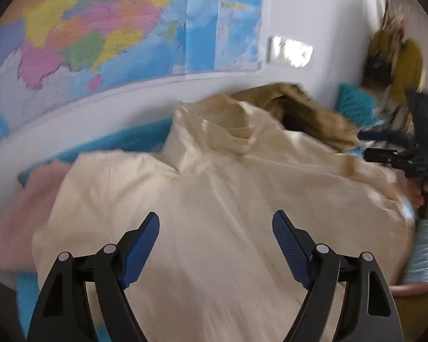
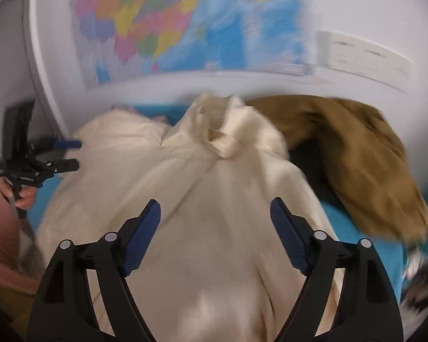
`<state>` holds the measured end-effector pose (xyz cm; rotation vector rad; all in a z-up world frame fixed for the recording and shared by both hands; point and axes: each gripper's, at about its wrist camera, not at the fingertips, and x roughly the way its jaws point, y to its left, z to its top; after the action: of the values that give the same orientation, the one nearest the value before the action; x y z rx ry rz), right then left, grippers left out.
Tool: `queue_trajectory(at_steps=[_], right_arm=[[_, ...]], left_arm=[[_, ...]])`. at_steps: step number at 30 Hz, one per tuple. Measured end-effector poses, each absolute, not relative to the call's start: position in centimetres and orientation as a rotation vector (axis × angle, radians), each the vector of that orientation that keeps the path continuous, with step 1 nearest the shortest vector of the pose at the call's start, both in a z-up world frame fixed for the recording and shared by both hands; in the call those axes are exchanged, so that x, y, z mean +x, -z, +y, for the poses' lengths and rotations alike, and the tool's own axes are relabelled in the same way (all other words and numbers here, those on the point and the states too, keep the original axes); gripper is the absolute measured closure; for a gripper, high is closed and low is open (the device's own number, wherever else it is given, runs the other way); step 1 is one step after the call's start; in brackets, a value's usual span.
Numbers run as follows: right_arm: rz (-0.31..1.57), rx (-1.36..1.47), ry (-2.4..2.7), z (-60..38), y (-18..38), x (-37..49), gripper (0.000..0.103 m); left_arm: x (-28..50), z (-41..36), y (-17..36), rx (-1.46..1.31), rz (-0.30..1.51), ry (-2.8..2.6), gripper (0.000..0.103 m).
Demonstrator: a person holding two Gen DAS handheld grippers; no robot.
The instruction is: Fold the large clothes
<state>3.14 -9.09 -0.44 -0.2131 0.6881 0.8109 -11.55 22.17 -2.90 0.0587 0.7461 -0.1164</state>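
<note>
A large cream garment (image 1: 214, 199) with a collar lies spread on a blue surface; it also fills the middle of the right wrist view (image 2: 208, 199). My left gripper (image 1: 215, 222) is open and empty above the garment's lower part. My right gripper (image 2: 215, 209) is open and empty above the same garment. The right gripper shows at the right edge of the left wrist view (image 1: 385, 154). The left gripper shows at the left edge of the right wrist view (image 2: 68, 154), jaws apart. Both views are motion-blurred.
A brown garment (image 2: 356, 156) lies beyond the cream one at the right. A pink cloth (image 1: 22, 213) lies at the left. A coloured map (image 1: 85, 28) hangs on the white wall behind. More clothes (image 1: 396, 65) pile at the far right.
</note>
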Motion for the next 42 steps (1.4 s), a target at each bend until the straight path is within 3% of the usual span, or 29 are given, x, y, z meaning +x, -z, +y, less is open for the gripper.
queue_trajectory(at_steps=[8,9,10,12,17,21,29,34,37,38,40,42], right_arm=[[0.787,-0.416,-0.716,4.5,5.5,13.2,0.030],[0.803,-0.436,-0.684,5.4,6.4,14.2,0.035],[0.825,-0.452,-0.661,6.1,7.2,15.1,0.059],[0.810,-0.485,-0.634,6.6,7.5,16.2,0.088],[0.732,-0.336,-0.702,4.2,1.8,17.3,0.090],[0.606,-0.277,-0.683,3.6,-3.7,18.1,0.098],[0.725,-0.302,-0.583,6.0,2.8,24.1,0.099],[0.672,-0.306,-0.560,6.4,3.3,24.9,0.099],[0.770,-0.339,-0.545,7.0,5.1,25.4,0.097],[0.766,-0.327,-0.537,6.6,4.9,25.2,0.094],[0.792,-0.272,-0.553,4.6,3.6,24.2,0.055],[0.749,-0.270,-0.615,1.5,1.0,21.4,0.046]], left_arm=[[-2.5,24.1,5.4,-0.013,0.857,0.089,0.025],[-1.9,24.7,5.6,-0.037,0.866,0.080,0.025],[-1.5,25.1,5.8,-0.054,0.872,0.076,0.025],[-0.6,26.0,6.1,-0.084,0.888,0.074,0.025],[-0.1,27.7,5.2,-0.101,0.867,0.071,0.026],[0.0,27.9,3.3,-0.084,0.783,0.077,0.025],[2.2,26.3,6.7,-0.081,0.883,0.071,0.025],[3.5,24.4,8.9,0.000,0.948,0.103,0.022],[4.6,23.4,10.0,0.063,0.983,0.041,0.022],[4.6,23.3,10.2,0.064,0.988,0.033,0.022],[3.9,23.5,9.9,0.048,0.974,0.026,0.025],[2.3,23.7,8.8,0.027,0.943,0.054,0.025]])
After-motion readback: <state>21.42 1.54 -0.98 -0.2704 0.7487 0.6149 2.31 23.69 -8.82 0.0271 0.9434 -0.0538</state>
